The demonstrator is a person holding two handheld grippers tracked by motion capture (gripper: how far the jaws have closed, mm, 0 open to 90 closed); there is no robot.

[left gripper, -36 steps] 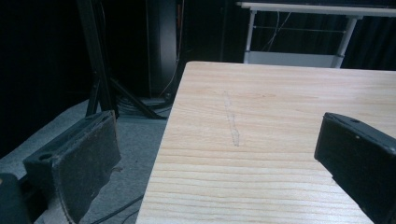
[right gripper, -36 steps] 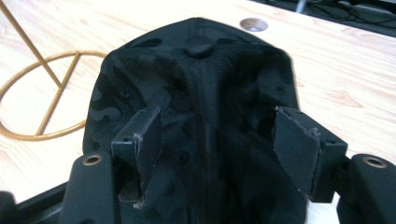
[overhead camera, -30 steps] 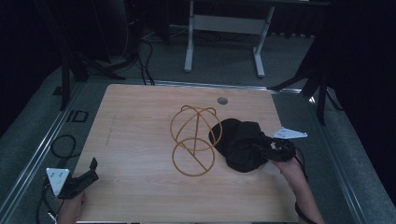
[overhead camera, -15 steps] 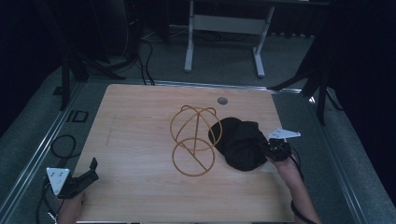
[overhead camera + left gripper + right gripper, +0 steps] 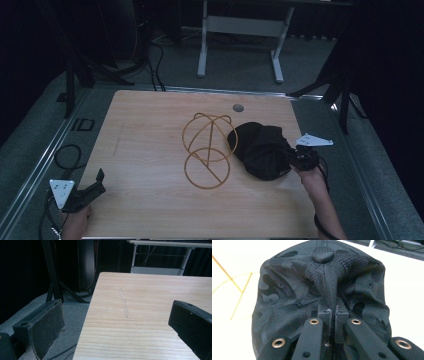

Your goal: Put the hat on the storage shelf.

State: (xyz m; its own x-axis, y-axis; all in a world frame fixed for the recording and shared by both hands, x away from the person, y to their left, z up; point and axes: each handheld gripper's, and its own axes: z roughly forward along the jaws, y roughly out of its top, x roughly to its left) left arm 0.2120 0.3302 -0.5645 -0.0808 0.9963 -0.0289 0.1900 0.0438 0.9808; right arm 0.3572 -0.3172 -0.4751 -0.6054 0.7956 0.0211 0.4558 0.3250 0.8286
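Note:
A black camouflage-patterned cap lies on the wooden table, right of a gold wire stand made of hoops. My right gripper is at the cap's right edge. In the right gripper view the jaws stand pressed together on a pinched fold of the cap fabric below its top button, so the right gripper is shut on it; the wire stand shows at the left. My left gripper rests at the table's near left corner, and the left gripper is open with only bare table between its jaws.
A round grommet hole sits near the table's far edge. Beyond the table stands a white metal frame. Cables lie on the floor to the left, and dark tripod legs stand at the far right.
The right hand has shifted only slightly at the cap's right edge. The left gripper has stayed still.

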